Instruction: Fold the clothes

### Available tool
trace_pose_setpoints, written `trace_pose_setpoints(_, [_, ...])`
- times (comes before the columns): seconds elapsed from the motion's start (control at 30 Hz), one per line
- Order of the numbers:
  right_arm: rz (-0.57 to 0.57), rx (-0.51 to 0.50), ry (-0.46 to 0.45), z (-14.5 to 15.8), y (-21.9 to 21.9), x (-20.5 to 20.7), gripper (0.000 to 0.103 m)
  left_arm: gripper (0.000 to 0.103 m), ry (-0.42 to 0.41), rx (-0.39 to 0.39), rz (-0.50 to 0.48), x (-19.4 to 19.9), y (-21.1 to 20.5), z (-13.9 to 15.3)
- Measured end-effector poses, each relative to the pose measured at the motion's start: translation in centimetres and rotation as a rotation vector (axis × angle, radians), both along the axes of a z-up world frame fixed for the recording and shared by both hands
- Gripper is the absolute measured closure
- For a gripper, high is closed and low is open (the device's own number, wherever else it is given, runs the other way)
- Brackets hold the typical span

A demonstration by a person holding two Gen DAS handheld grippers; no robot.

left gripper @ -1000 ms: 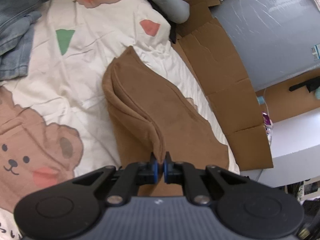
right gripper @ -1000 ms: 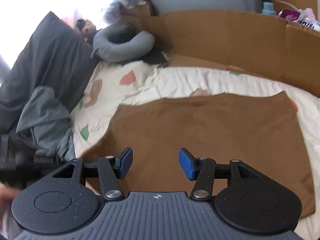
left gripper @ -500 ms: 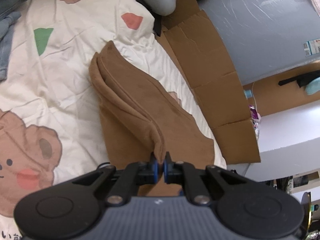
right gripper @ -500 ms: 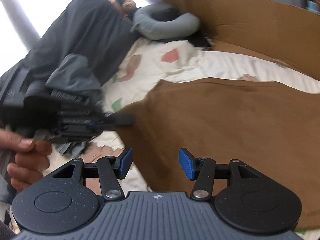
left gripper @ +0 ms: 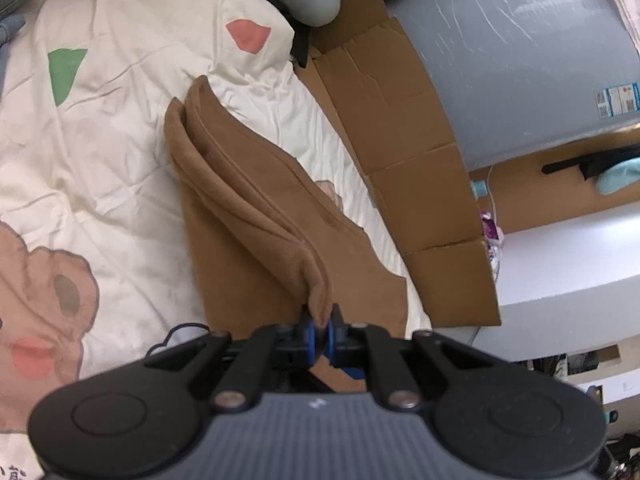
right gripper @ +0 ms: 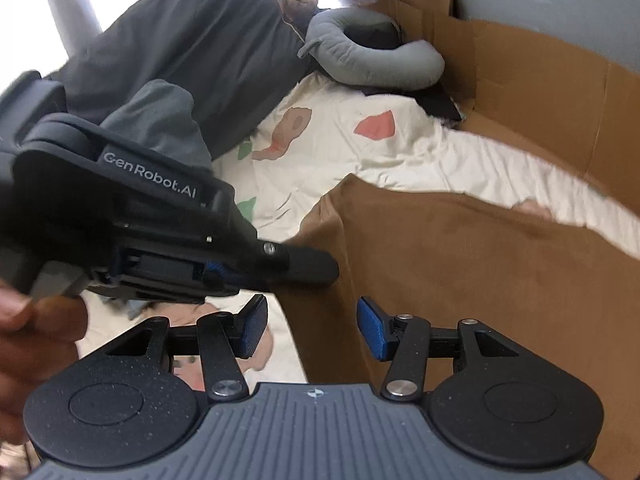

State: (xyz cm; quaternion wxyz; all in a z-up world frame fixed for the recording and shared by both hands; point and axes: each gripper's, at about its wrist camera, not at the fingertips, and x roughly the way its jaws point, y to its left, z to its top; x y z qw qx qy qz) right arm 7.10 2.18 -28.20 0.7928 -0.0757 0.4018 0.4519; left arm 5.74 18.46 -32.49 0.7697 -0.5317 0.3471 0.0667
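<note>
A cream bedsheet [left gripper: 100, 168] printed with bears and coloured shapes covers the bed, with flattened cardboard [left gripper: 404, 128] along its far side. On the sheet lies the brown garment [left gripper: 256, 216], partly doubled over: in the left wrist view one edge rises from the sheet as a raised fold running straight toward the camera. The left gripper [left gripper: 320, 330] is pinched tight on the near end of that fold, the cloth squeezed between its blue pads. In the right wrist view the garment spreads wide across the right half of the bed, its lifted corner just ahead of the right gripper [right gripper: 312, 330]. That gripper's jaws stand spread with nothing between them, hovering over the garment's near left edge. The left gripper comes in from the left there, gripping the brown edge, a hand [right gripper: 36, 328] around its handle. A grey curved pillow [right gripper: 372, 56] lies at the head of the bed.
</note>
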Motion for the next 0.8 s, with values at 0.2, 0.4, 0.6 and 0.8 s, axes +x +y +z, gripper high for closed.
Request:
trace_pose_setpoints(0.2, [0.024, -0.034, -0.03, 0.1, 1.6, 0.0, 0.059, 0.097, -0.013, -0.033, 0.041, -0.6, 0.3, 0.2])
trace_pose_setpoints(0.4, [0.017, -0.027, -0.009, -0.1, 1.8, 0.4, 0.098, 0.086, -0.069, -0.077, 0.05, -1.5, 1.2, 1.4])
trace_pose_setpoints(0.6, [0.006, 0.008, 0.022, -0.1, 1.2, 0.9, 0.099, 0.055, -0.07, -0.023, 0.118, -3.4, 3.9, 2.2])
trace_pose_setpoints(0.8, [0.018, 0.024, 0.04, -0.2, 1.2, 1.0, 0.099, 0.033, 0.067, 0.029, 0.149, -2.7, 7.5, -0.8])
